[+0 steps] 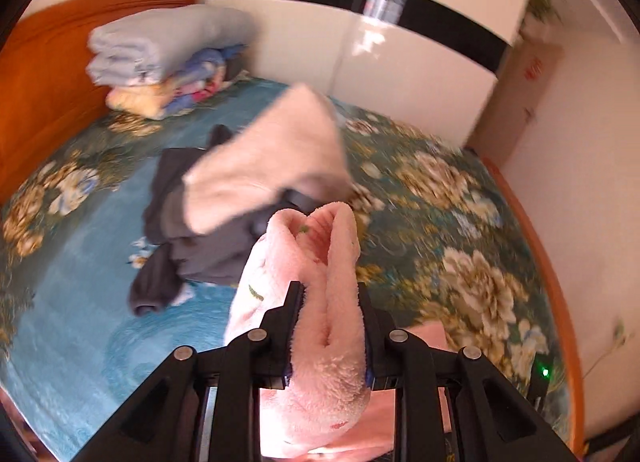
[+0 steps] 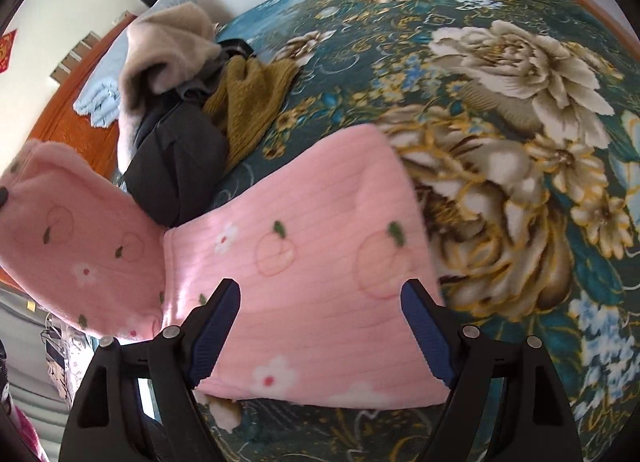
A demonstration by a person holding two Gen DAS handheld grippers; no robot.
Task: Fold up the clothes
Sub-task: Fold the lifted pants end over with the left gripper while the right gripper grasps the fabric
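Observation:
A pink fleece garment with a peach and flower print lies partly folded on the floral bedspread. My left gripper is shut on a bunched fold of the pink fleece and holds it up above the bed; that lifted part shows at the left of the right wrist view. My right gripper is open and empty, its blue pads spread just over the flat part of the garment.
A pile of unfolded clothes lies behind: a cream fleece, dark grey garments and a mustard knit. Folded blankets are stacked by the orange headboard. A white wardrobe stands beyond the bed.

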